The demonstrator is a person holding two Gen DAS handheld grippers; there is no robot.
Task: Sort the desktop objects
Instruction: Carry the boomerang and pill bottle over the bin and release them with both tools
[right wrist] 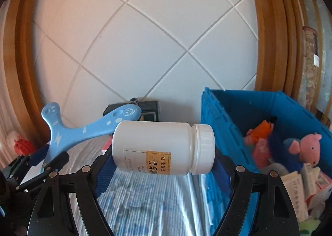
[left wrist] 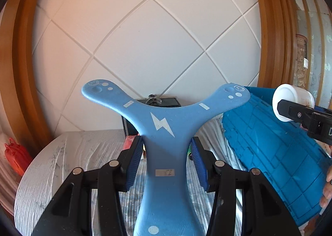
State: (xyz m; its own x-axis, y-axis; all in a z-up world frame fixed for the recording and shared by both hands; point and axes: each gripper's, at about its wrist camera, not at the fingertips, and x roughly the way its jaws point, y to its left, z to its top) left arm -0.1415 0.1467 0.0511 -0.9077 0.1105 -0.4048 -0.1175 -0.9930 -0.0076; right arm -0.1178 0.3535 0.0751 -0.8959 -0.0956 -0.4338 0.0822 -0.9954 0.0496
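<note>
Bright daylight, warm pinkish on the left of the wall (left wrist: 145, 34); sharp centres, strong fisheye bending, dark corners, slight blur.

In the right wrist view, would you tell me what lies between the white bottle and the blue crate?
Nothing: only striped cloth shows between the white bottle and the blue crate.

My two wrist cameras look forward along their tongs, tilted slightly down toward the white tiled wall (left wrist: 145, 34), close over the table (left wrist: 51, 163), both sharing that wall and the blue crate (right wrist: 249, 107).
</note>
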